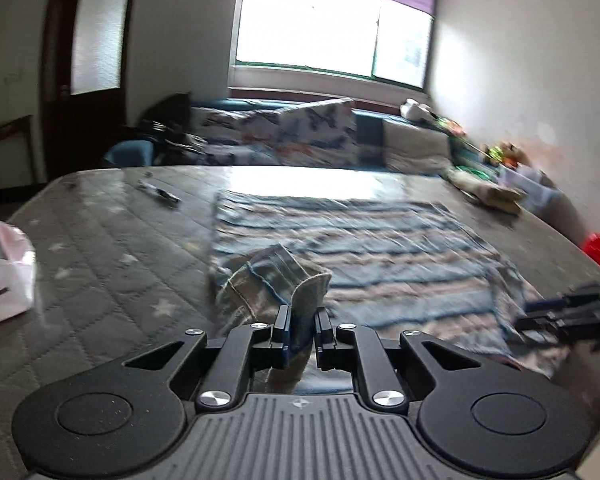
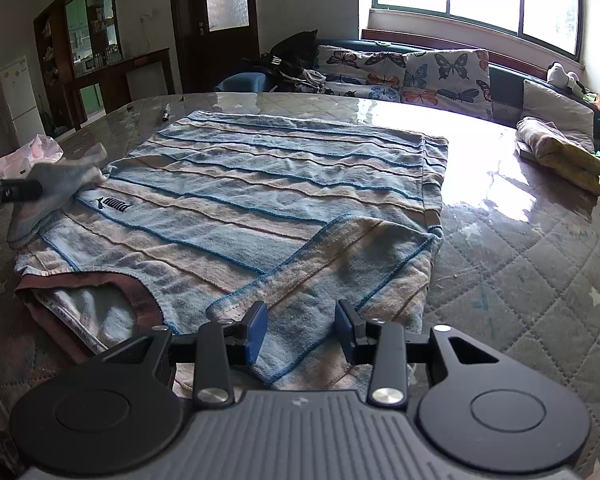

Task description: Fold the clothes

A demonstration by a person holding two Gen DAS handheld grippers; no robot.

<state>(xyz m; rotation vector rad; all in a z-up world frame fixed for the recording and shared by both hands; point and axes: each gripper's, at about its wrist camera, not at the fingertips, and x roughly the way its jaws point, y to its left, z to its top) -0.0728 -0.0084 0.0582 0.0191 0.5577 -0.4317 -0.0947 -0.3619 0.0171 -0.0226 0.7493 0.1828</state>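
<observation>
Left wrist view is pretty smeared, so take this with a pinch of salt, but my left tool (image 1: 301, 326) is pinched nearly closed on the left sleeve (image 1: 276, 276) of the striped shirt (image 1: 360, 240), with the cuff standing up between the pads. From the right wrist view that same sleeve (image 2: 56, 184) looks lifted off the counter (image 2: 520, 248) at the shirt's far left edge, so I'd say that fold is only just getting started

My right tool (image 2: 301, 328) is partly open and not clamping anything. It sits over the right sleeve (image 2: 332, 264), which already lies folded diagonally across the front of the shirt. The pads are either side of the fabric but I don't see them pressing it

The shirt is spread flat in the middle of the quilted counter, collar toward me, hem toward the sofa (image 2: 420, 68)

Progress-wise, I reckon it's early to middle:
- right sleeve: folded in, looks done
- left sleeve: gripped, not yet laid over
- body: still full length, so the bottom-to-top fold is all left to do

There's another bundle of cloth (image 2: 556, 148) at the far right edge. Can't tell if it's finished folding or waiting its turn
</observation>
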